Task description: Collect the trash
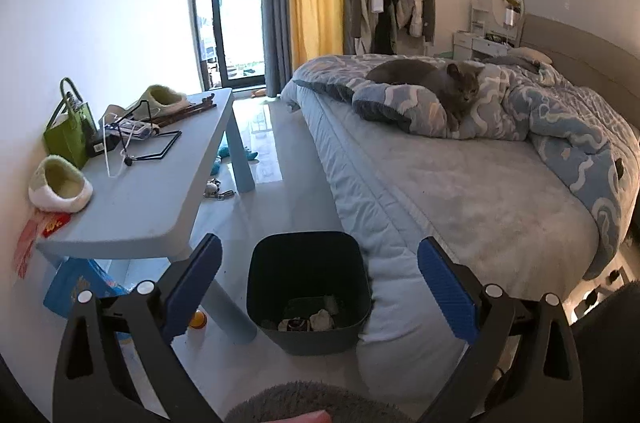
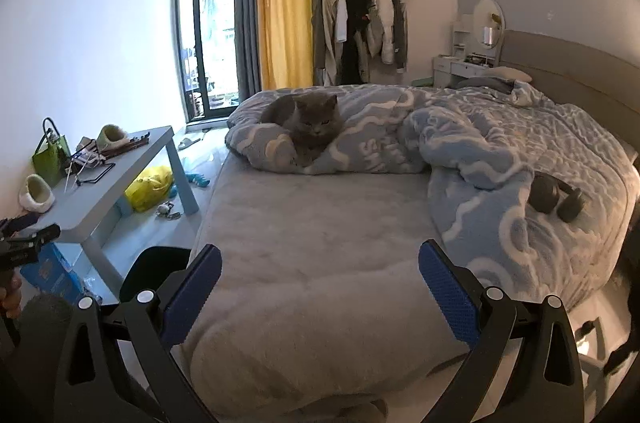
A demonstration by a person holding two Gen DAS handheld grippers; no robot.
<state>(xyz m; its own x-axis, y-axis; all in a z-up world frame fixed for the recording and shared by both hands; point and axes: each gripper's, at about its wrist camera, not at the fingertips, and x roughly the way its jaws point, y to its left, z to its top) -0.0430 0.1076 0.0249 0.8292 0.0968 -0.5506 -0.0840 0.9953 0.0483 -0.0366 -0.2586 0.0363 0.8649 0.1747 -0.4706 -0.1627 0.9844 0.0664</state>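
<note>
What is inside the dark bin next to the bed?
The dark bin holds a few crumpled pieces of trash at its bottom, pale and dark. Its near wall hides the rest of the floor inside.

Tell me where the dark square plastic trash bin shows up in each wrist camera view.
Left wrist: the dark square plastic trash bin stands bottom centre on the floor, between the open left gripper fingers, against the bed corner.
Right wrist: only its dark rim shows, lower left, beside the bed.
Shared landmark: the grey cat on the blue patterned duvet.
</note>
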